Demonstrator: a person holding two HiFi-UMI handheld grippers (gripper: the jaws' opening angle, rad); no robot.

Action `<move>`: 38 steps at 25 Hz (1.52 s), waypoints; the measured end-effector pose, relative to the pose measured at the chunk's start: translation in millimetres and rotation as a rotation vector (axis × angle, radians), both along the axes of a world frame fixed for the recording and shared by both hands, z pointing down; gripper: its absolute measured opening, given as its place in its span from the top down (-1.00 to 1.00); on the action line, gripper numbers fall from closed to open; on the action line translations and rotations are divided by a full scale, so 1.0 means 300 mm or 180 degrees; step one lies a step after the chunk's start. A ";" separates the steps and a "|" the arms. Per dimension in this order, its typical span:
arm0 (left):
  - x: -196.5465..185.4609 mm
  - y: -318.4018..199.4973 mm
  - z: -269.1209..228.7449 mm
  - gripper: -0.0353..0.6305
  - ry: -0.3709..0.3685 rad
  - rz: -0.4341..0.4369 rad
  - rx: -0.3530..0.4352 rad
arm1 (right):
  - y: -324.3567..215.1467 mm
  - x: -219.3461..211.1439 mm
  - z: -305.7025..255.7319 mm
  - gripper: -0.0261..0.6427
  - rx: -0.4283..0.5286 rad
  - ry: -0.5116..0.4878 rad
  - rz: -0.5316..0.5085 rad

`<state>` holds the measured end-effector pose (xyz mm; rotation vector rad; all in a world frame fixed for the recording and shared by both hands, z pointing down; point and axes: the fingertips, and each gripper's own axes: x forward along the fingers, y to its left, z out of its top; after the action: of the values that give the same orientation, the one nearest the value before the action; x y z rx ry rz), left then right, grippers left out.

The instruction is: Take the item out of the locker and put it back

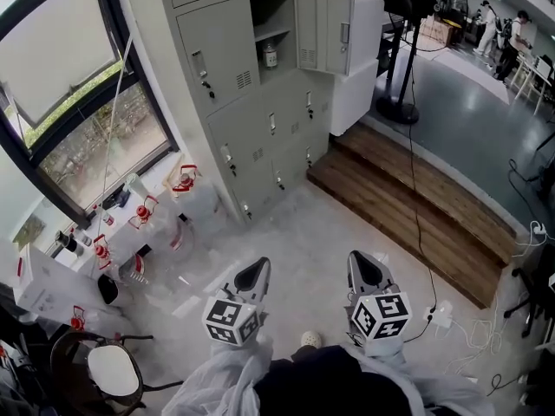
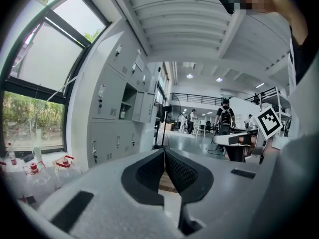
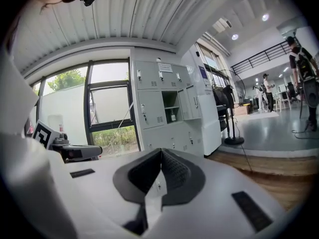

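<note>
My tools: left tool [image 1: 258, 269] and right tool [image 1: 356, 260], both closed, empty.
Bottle [image 1: 270, 55]: upright in the open locker [image 1: 260, 133], far ahead; my left tool looks nearer.

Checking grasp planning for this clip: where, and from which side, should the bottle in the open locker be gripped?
Grip the bottle around its body, below its narrower top, coming straight in from the front through the open locker compartment. It stands upright under an inner shelf, so an approach from above looks blocked, and jaws to either side of the body should fit best.

Two tongs [image 1: 264, 263] [image 1: 355, 256], one bottle [image 1: 270, 55]; one open locker [image 1: 276, 11], one standing fan [image 1: 397, 109]
</note>
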<state>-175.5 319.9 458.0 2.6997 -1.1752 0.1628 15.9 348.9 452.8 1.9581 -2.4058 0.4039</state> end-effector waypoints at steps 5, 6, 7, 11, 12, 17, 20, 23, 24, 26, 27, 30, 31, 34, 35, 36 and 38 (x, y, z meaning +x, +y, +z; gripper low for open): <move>0.038 -0.085 0.007 0.87 0.0007 -0.0081 0.0052 | -0.097 0.042 -0.018 0.61 0.0152 -0.0047 -0.0086; 0.043 -0.095 0.009 0.87 0.0010 -0.0103 0.0055 | -0.110 0.049 -0.016 0.51 0.0157 -0.0043 -0.0098; 0.048 -0.102 0.012 0.87 0.0002 -0.0120 0.0061 | -0.121 0.054 -0.013 0.38 0.0151 -0.0036 -0.0112; 0.071 -0.111 0.028 0.87 -0.0107 -0.0121 0.0085 | -0.151 0.060 0.006 0.13 0.0084 -0.0017 -0.0192; 0.075 -0.108 0.033 0.87 -0.0114 -0.0120 0.0070 | -0.151 0.058 0.012 0.09 0.0079 -0.0010 -0.0211; 0.091 -0.084 0.064 0.87 -0.0128 -0.0066 0.0002 | -0.125 0.063 0.043 -0.12 0.0040 0.0009 -0.0194; 0.098 -0.073 0.081 0.87 -0.0145 -0.0051 -0.0038 | -0.110 0.071 0.067 -0.25 -0.0010 0.0001 -0.0161; 0.107 -0.076 0.092 0.87 -0.0166 -0.0034 -0.0062 | -0.110 0.077 0.085 -0.26 -0.0047 -0.0025 -0.0158; 0.109 -0.081 0.094 0.87 -0.0183 -0.0026 -0.0058 | -0.116 0.078 0.088 -0.26 -0.0051 -0.0032 -0.0161; 0.110 -0.101 0.101 0.87 -0.0217 -0.0024 -0.0055 | -0.132 0.083 0.091 -0.26 -0.0052 -0.0038 -0.0159; 0.112 -0.117 0.105 0.87 -0.0219 -0.0028 -0.0060 | -0.143 0.089 0.094 -0.26 -0.0053 -0.0036 -0.0152; 0.134 -0.181 0.111 0.87 -0.0170 -0.0010 -0.0083 | -0.195 0.112 0.107 -0.26 -0.0089 -0.0008 -0.0153; 0.144 -0.205 0.113 0.87 -0.0158 0.0007 -0.0088 | -0.216 0.115 0.111 -0.26 -0.0107 0.0001 -0.0171; 0.178 -0.287 0.115 0.87 -0.0147 0.0050 -0.0083 | -0.288 0.123 0.111 -0.26 -0.0131 0.0009 -0.0226; 0.191 -0.318 0.112 0.87 -0.0139 0.0063 -0.0075 | -0.315 0.129 0.107 -0.26 -0.0129 0.0015 -0.0235; 0.203 -0.350 0.109 0.87 -0.0129 0.0076 -0.0069 | -0.343 0.135 0.104 -0.26 -0.0126 0.0021 -0.0241; 0.224 -0.416 0.107 0.87 -0.0124 0.0099 -0.0073 | -0.403 0.149 0.101 -0.26 -0.0130 0.0028 -0.0248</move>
<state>-108.5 194.9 490.1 2.7077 -1.1354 0.2331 60.6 228.1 483.2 1.8392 -2.4387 0.4375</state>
